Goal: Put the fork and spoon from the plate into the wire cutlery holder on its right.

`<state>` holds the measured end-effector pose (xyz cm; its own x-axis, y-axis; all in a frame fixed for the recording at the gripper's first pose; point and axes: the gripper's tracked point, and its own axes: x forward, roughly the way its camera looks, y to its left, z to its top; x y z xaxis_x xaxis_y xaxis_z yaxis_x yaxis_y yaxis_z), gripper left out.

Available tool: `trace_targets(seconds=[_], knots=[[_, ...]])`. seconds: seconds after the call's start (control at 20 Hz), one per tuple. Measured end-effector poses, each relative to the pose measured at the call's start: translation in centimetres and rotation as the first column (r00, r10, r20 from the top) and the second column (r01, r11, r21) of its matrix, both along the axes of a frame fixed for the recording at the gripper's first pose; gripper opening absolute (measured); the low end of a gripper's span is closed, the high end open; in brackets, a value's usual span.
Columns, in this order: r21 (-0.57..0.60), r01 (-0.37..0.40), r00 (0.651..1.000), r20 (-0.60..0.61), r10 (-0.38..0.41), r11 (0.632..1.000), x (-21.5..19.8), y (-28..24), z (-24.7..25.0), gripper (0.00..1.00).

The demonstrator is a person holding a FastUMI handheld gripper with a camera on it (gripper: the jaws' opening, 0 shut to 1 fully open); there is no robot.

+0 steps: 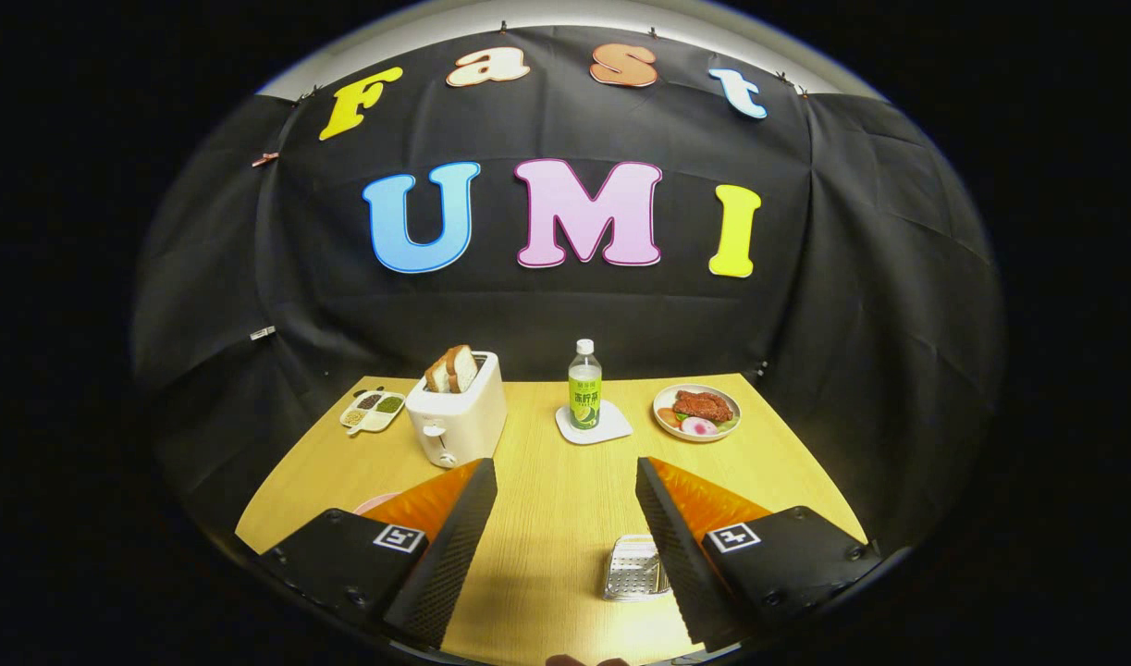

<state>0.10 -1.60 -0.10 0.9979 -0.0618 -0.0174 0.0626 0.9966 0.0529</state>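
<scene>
Hiding pink plate (pixel 376 502): parted fingers (pixel 454 536)

A staged booth dressed as a breakfast setting, not a real kitchen: black cloth (pixel 565 314) hangs as the wall behind a wooden surface (pixel 547 499). On it stand a toaster (pixel 459 421) with bread, a bottle (pixel 584 384) and a plate of food (pixel 696 412).

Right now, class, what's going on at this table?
A hand-held gripper hovers open over a wooden table, holding nothing. The wire holder sits between its fingers, close to one of them. A pink plate peeks out behind the other finger. Beyond are a toaster with bread, a bottle and a dish of food. No cutlery has been picked up.
</scene>
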Motion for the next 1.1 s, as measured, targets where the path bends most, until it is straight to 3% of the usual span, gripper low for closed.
trace_targets(seconds=[0.3,0.5,0.65,0.8,0.95,1.1], knots=[[0.035,-0.113,0.985,-0.126,0.117,0.993,2.0,5.8,-3.2,0.97],[0.036,-0.201,0.943,-0.264,0.204,0.979,4.0,11.7,-7.4,0.98],[0.040,-0.281,0.889,-0.366,0.275,0.959,4.9,15.8,-11.2,0.98],[0.002,-0.311,0.828,-0.491,0.272,0.950,6.0,17.9,-16.3,0.97],[0.008,-0.350,0.741,-0.610,0.282,0.937,6.5,19.8,-20.7,0.91],[0.011,-0.360,0.695,-0.664,0.276,0.933,7.5,20.9,-23.4,0.84]])
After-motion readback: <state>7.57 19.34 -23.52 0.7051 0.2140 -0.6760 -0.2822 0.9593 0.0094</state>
